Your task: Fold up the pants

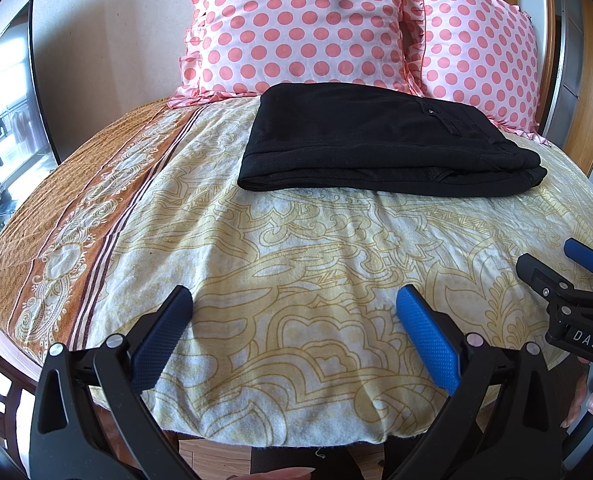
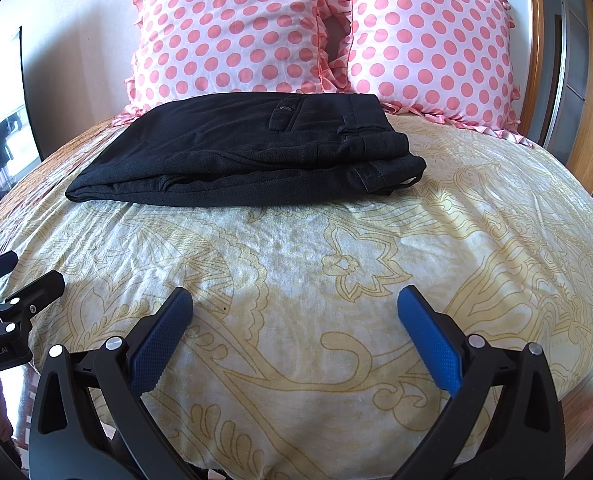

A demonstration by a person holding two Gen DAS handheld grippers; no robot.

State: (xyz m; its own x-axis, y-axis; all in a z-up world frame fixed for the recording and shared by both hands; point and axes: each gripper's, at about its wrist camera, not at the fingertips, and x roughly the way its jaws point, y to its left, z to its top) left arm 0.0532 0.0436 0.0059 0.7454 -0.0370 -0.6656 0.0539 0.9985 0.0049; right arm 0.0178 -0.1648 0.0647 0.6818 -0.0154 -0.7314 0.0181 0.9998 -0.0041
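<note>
Black pants (image 1: 376,144) (image 2: 248,156) lie folded into a flat, layered rectangle on the far part of the bed, just in front of the pillows, with the waistband end to the right. My left gripper (image 1: 294,300) is open and empty above the near part of the bedspread, well short of the pants. My right gripper (image 2: 295,300) is open too, with nothing between its blue pads, likewise short of the pants. The right gripper (image 1: 556,264) shows at the right edge of the left wrist view, and the left gripper (image 2: 20,272) at the left edge of the right wrist view.
A yellow patterned bedspread (image 1: 296,248) (image 2: 336,264) with an orange border (image 1: 56,240) covers the bed. Two pink polka-dot pillows (image 1: 296,24) (image 1: 488,56) stand against the wall behind the pants. A wooden frame (image 2: 536,48) is at right, a mirror (image 1: 8,112) at left.
</note>
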